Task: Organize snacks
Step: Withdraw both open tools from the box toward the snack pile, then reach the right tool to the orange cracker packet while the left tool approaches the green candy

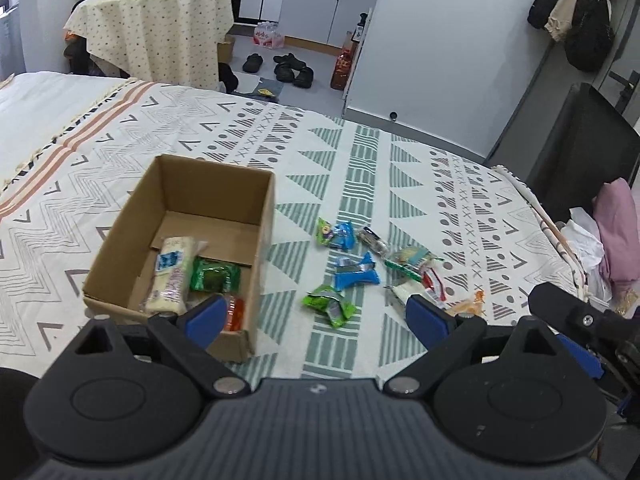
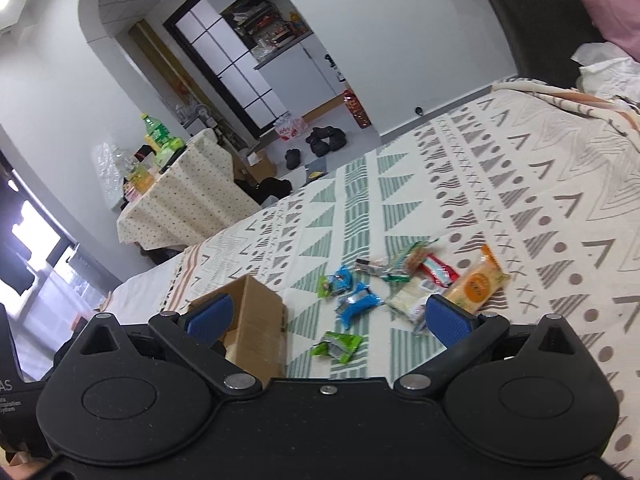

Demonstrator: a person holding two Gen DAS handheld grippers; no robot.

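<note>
box partly filled, loose snacks waiting on the bedspread

the cardboard box [image 1: 180,240] sits open on the patterned bedspread [image 1: 400,168], to the left of the scattered snacks, so packets can be dropped straight in from above. it already holds a long pale packet [image 1: 170,276], a dark green packet [image 1: 214,276] and something orange [image 1: 236,312] at the near wall, which suggests the sorting is under way but far from done.

the left gripper [image 1: 316,316] hangs above the near edge of the box and the bedspread with its jaws wide apart and nothing between them. the right gripper [image 2: 324,318] is likewise spread open and empty, pointed at the pile.

still loose on the cloth: a bright green packet [image 1: 330,304] nearest the box, a blue packet [image 1: 356,272] just beyond it, a blue and green one [image 1: 336,234] further back, and a tangle of wrappers to the right with a large orange packet [image 2: 476,284] at its edge. the tangled ones touch and overlap, so a lone packet looks the easier pick. the two grippers are close together and could crowd each other.
</note>
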